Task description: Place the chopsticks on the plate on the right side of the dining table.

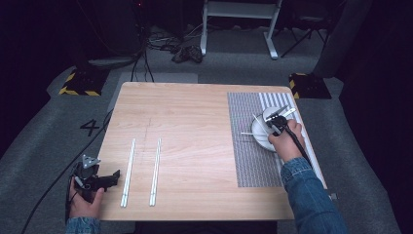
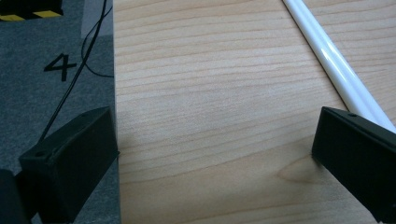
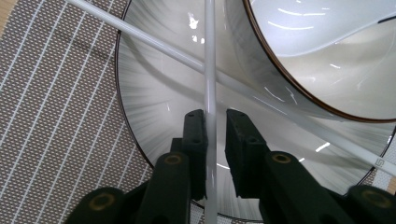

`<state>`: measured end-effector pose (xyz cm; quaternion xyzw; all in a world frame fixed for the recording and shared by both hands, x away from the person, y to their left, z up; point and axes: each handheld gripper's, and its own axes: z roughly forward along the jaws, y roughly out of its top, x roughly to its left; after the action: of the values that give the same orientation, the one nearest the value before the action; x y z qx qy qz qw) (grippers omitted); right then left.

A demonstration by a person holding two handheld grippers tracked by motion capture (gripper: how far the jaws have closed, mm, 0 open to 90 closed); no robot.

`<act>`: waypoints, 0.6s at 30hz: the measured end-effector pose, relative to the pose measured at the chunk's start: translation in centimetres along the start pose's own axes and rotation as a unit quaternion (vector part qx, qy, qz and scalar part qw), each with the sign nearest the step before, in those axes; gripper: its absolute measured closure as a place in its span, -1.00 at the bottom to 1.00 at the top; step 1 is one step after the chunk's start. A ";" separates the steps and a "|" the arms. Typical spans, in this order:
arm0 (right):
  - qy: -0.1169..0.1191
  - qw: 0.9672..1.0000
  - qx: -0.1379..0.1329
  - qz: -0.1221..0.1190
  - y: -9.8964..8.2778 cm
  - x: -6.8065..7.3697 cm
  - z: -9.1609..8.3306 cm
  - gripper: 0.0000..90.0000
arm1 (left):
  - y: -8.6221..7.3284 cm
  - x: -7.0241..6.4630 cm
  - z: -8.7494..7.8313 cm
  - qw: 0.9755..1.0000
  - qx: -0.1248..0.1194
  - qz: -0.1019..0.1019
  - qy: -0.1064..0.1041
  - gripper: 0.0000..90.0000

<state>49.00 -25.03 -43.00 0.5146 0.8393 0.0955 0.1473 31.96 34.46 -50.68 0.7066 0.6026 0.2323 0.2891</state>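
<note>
My right tongs stand narrow around a white chopstick lying across the plate beside the bowl (pads seemingly just off it), so next I withdraw; left tongs wait wide over the bench.

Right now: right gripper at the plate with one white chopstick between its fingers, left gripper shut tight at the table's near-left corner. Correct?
Not quite. The left gripper is open, not shut: the left gripper view shows its fingers set wide apart with bare table between them. The rest holds: the right gripper is at the plate with one white chopstick between its fingers.
</note>
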 end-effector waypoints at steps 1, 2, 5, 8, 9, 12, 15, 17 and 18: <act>0.000 1.000 -0.003 0.002 -0.1 -0.1 0.0 0.62 | 0.0 0.0 0.0 1.000 0.000 0.000 0.000 -1.00; 0.000 1.000 -0.006 0.005 -0.2 -0.1 0.0 0.58 | 0.0 0.0 0.0 1.000 0.000 0.000 0.000 -1.00; -0.001 1.000 -0.015 0.011 -0.6 -0.2 -0.4 0.44 | 0.0 0.0 0.0 1.000 0.000 0.000 0.000 -1.00; -0.004 0.999 -0.030 0.012 -1.1 -0.2 -1.0 0.29 | 0.0 0.0 0.0 1.000 0.000 0.000 0.000 -1.00; -0.004 0.999 -0.037 0.015 -1.4 -0.2 -1.3 0.24 | 0.0 0.0 0.0 1.000 0.000 0.000 0.000 -1.00; 0.004 0.998 -0.060 0.024 -2.3 -0.5 -1.9 0.17 | 0.0 0.0 0.0 1.000 0.000 0.000 0.000 -1.00; 0.014 0.997 -0.071 0.035 -3.6 -0.9 -2.4 0.18 | 0.0 0.0 0.0 1.000 0.000 0.000 0.000 -1.00; 0.013 0.997 -0.070 0.035 -4.4 -1.2 -2.5 0.18 | 0.0 0.0 0.0 1.000 0.000 0.000 0.000 -1.00; 0.013 0.997 -0.070 0.034 -4.8 -1.2 -2.6 0.17 | 0.0 0.0 0.0 1.000 0.000 0.000 0.000 -1.00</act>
<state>44.65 -28.30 -41.91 0.5300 0.8143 0.1657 0.1691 31.96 34.47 -50.68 0.7066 0.6029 0.2322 0.2887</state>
